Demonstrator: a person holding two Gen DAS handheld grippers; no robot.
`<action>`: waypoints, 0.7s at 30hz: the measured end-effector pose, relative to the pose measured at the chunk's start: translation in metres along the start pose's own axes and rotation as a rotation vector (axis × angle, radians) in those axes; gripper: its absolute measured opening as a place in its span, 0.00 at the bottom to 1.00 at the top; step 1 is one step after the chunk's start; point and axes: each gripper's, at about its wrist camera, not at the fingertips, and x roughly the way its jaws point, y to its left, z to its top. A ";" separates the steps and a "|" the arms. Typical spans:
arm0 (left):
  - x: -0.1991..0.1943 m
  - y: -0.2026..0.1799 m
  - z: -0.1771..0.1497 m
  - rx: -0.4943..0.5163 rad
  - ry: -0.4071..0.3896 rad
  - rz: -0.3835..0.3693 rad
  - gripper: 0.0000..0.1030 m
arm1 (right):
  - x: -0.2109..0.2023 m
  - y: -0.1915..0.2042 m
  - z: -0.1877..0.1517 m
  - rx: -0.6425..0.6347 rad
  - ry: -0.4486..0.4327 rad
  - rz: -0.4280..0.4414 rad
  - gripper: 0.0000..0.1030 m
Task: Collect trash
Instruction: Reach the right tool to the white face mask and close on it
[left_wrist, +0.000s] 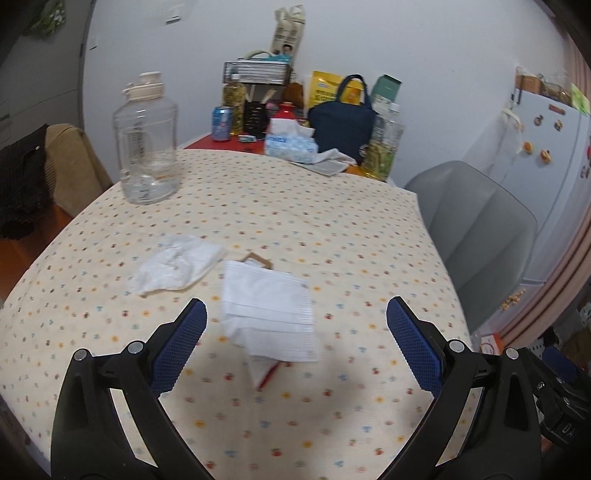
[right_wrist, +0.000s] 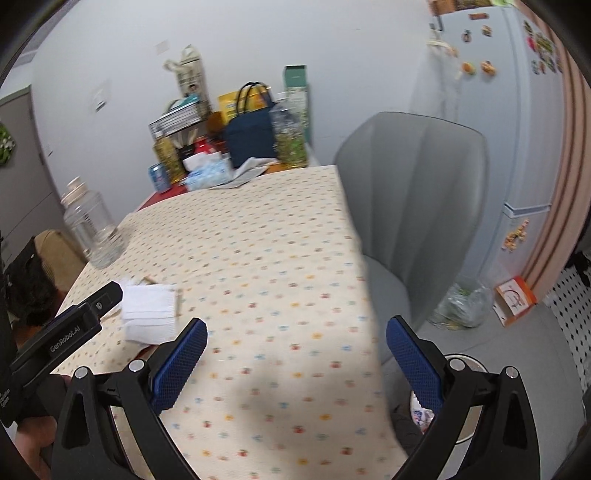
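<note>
A white pleated face mask (left_wrist: 269, 314) lies on the dotted tablecloth (left_wrist: 295, 221), just ahead of my open, empty left gripper (left_wrist: 295, 314). A crumpled white tissue (left_wrist: 177, 264) lies to its left. A brown paper scrap (left_wrist: 256, 259) peeks out behind the mask, and a red-and-white scrap (left_wrist: 264, 373) lies under its near edge. In the right wrist view the mask (right_wrist: 149, 312) is at the left, beside the left gripper's body (right_wrist: 66, 328). My right gripper (right_wrist: 295, 332) is open and empty above the table's right edge. A bin (right_wrist: 461, 402) sits on the floor below it.
A clear plastic jug (left_wrist: 147, 144) stands at the table's far left. The far end holds a tissue box (left_wrist: 291, 142), a can (left_wrist: 221, 123), a navy bag (left_wrist: 343, 125) and bottles. A grey chair (right_wrist: 413, 206) stands right of the table. A fridge (right_wrist: 517, 110) is behind it.
</note>
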 end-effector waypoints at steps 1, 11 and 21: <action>0.000 0.008 0.001 -0.011 -0.001 0.010 0.94 | 0.002 0.008 -0.001 -0.010 0.004 0.014 0.92; 0.001 0.066 0.002 -0.071 -0.007 0.093 0.94 | 0.019 0.070 -0.008 -0.108 0.037 0.091 0.92; 0.009 0.126 -0.006 -0.161 0.015 0.151 0.94 | 0.044 0.135 -0.023 -0.245 0.117 0.172 0.80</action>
